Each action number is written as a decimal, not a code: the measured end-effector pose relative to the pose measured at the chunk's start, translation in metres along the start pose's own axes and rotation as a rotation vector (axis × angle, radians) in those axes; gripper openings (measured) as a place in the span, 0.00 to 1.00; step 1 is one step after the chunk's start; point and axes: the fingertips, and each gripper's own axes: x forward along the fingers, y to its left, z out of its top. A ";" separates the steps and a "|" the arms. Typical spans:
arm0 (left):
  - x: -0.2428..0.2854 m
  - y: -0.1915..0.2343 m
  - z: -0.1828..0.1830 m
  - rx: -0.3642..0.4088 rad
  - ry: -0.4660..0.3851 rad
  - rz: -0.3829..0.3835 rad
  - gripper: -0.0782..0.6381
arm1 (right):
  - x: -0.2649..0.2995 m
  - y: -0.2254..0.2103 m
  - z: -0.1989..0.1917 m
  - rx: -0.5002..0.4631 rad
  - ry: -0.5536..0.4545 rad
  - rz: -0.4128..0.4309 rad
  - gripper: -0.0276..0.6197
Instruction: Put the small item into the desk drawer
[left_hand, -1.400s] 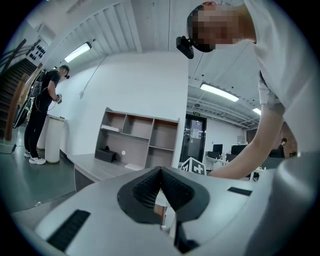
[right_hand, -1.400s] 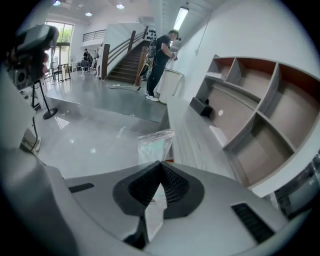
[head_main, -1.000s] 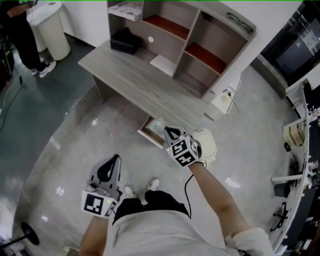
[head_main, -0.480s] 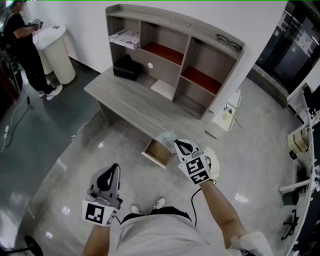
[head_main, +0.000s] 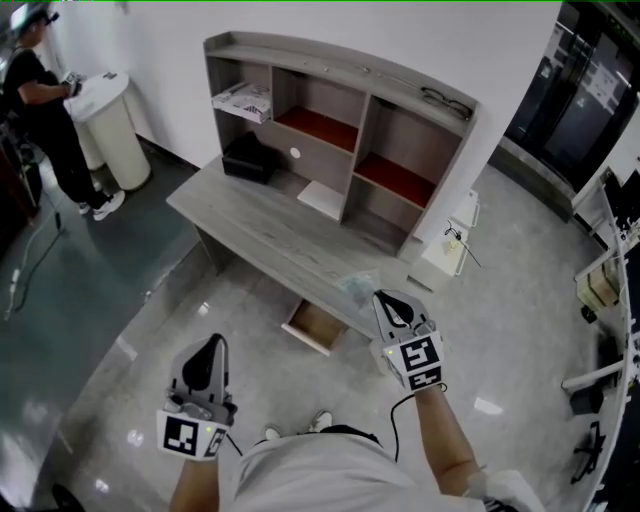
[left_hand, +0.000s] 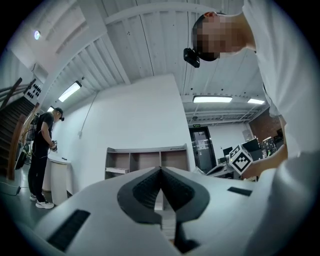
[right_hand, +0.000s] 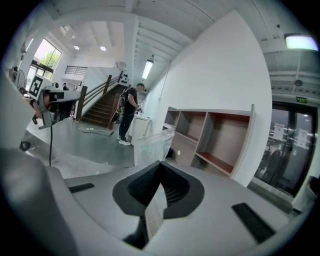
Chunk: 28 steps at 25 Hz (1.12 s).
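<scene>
A clear plastic bag (head_main: 357, 287) sticks out of my right gripper (head_main: 386, 298), whose jaws are shut on its edge. In the right gripper view the bag (right_hand: 151, 144) rises crumpled above the closed tips of the right gripper (right_hand: 161, 164). It hangs by the front edge of the grey desk (head_main: 260, 225), right of the open drawer (head_main: 313, 326) below the desktop. The drawer's inside looks like bare wood. My left gripper (head_main: 207, 362) is low at the left over the floor, shut and empty; in its own view the left gripper (left_hand: 160, 169) points at the hutch.
A grey hutch (head_main: 330, 120) with red-floored compartments stands on the desk, along with a black case (head_main: 250, 158) and a white sheet (head_main: 322, 200). A white box (head_main: 445, 245) sits on the floor at the desk's right end. A person (head_main: 40, 95) stands by a white bin (head_main: 112, 125) at far left.
My right gripper with the bag has moved right, from over the open drawer to the desk's front edge. The head view has tilted up. The left gripper has barely moved.
</scene>
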 end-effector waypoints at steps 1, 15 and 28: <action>0.000 0.003 0.001 0.000 -0.002 0.006 0.13 | -0.004 -0.003 0.001 0.007 -0.002 -0.009 0.08; -0.034 0.028 -0.010 -0.081 0.006 0.133 0.13 | -0.069 -0.031 0.007 0.088 -0.061 -0.126 0.08; -0.053 0.025 -0.020 -0.094 0.037 0.151 0.13 | -0.111 -0.031 0.016 0.139 -0.090 -0.210 0.08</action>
